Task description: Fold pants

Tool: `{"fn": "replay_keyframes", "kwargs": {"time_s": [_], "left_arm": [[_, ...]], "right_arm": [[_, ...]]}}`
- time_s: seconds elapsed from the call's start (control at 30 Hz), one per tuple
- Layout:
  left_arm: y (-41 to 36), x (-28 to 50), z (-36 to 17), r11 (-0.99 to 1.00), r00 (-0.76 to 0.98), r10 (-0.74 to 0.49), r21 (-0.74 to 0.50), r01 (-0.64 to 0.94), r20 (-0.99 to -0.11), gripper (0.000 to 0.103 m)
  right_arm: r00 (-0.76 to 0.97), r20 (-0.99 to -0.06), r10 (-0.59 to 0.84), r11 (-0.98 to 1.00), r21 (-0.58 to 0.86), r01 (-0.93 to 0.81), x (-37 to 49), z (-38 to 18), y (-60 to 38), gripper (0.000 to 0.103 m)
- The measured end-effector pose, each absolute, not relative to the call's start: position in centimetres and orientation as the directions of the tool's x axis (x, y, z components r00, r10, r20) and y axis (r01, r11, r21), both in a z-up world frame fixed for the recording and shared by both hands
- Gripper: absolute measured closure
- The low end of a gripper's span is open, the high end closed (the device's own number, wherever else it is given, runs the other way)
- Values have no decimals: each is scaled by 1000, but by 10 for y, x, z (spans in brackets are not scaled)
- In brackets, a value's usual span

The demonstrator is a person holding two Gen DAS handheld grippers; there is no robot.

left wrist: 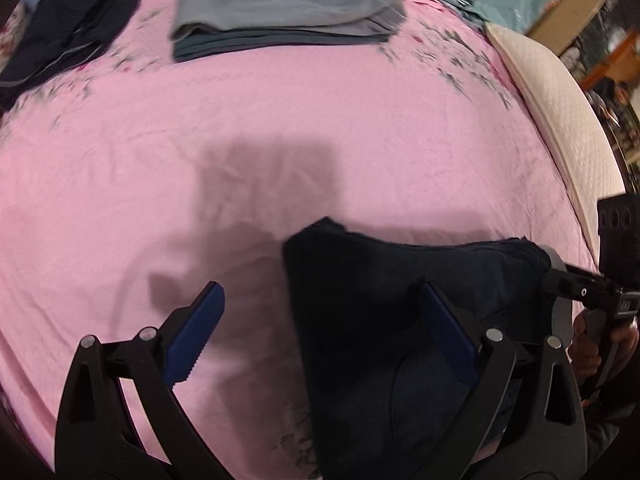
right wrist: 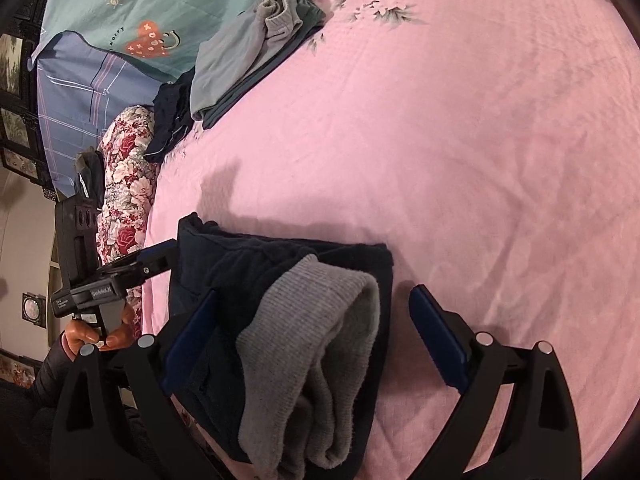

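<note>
A pair of dark navy pants [right wrist: 288, 264] lies on a bed [right wrist: 480, 160] covered with a pink sheet, already doubled over into a thick, compact bundle near the person's edge. The pants are fleecy, and a grey lining [right wrist: 316, 340] spills out across the top of the bundle, probably an inside-out waistband or leg, though the fisheye view makes that hard to settle. The right hand-held gripper [right wrist: 316, 344] hangs over the bundle with its blue pads spread wide on either side of the grey lining, pressing on nothing, so it looks released, likely to let the fold settle. The left hand-held gripper [left wrist: 320, 336] is also spread wide and empty, tilted steeply down at the bundle's far corner: one pad is over bare sheet, the other over the dark cloth, as if lining up to pinch that edge for another fold or to tidy it. At the far side of the bed, a folded grey garment [left wrist: 288, 0] sits on top of a darker one, and another dark garment [left wrist: 68, 28] lies beside them, apparently set aside to keep the work area free.
</note>
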State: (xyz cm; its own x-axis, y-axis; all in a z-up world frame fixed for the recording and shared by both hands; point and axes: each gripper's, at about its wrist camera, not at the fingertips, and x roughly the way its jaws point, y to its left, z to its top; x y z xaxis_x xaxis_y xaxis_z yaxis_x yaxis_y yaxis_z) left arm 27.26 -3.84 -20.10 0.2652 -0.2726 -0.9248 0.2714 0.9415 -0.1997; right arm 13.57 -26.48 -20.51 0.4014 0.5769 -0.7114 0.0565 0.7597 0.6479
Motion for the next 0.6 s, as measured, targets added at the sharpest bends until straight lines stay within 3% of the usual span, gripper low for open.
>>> {"fn": "replay_keyframes", "kwargs": {"time_s": [0.1, 0.17, 0.4, 0.6], "left_arm": [[-45, 279, -206, 916, 219, -359, -296, 272, -907, 6], [-46, 280, -209, 898, 184, -399, -342, 276, -898, 15], [-40, 285, -225, 866, 116, -482, -452, 216, -868, 16], [-34, 255, -205, 874, 128, -448, -403, 272, -885, 17]], "right_arm": [[411, -697, 588, 748, 661, 51, 134, -206, -267, 8], [414, -690, 594, 743, 667, 46, 133, -207, -268, 8], [393, -691, 606, 744, 668, 27, 138, -207, -264, 2], [367, -688, 626, 737, 676, 11, 140, -206, -267, 4]]}}
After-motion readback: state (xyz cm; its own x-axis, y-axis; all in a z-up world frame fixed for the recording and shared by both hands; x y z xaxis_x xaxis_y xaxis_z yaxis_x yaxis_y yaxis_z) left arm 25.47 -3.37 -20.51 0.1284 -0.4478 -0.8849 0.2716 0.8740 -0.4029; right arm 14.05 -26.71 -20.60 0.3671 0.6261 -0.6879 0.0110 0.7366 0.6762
